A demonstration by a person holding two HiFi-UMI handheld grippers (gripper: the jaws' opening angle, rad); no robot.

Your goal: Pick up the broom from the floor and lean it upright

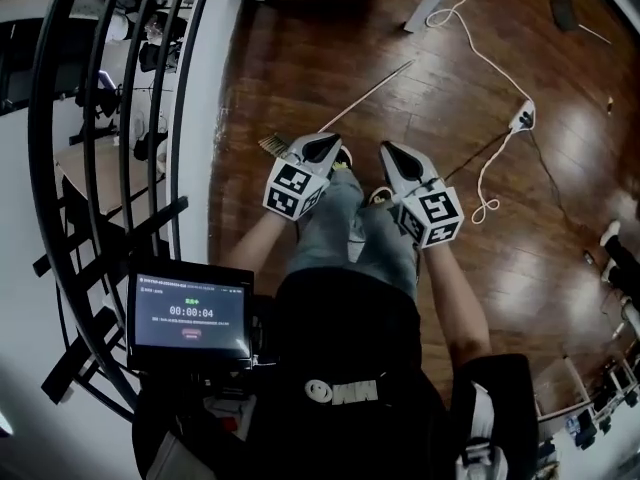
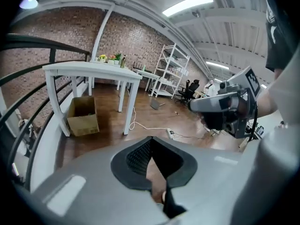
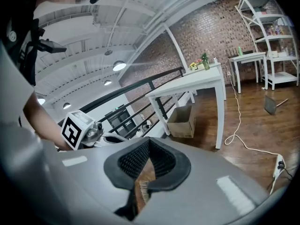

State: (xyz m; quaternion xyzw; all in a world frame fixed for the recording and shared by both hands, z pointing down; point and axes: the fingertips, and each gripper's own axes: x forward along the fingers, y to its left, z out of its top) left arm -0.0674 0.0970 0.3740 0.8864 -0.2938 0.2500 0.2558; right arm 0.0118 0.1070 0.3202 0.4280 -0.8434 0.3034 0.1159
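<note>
Head view shows the broom handle (image 1: 365, 96) (right gripper view, only bristles (image 3: 142, 187)).

The dark wooden floor (image 1: 450, 78) bears the broom (image 1: 370, 94), lying flat, and a white corded power strip (image 1: 522, 118).

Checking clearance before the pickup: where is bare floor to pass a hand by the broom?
Bare boards between the broom handle and the power strip, and between the handle and the railing. Crowded near the bristles, around the left tongs and right tongs.
</note>
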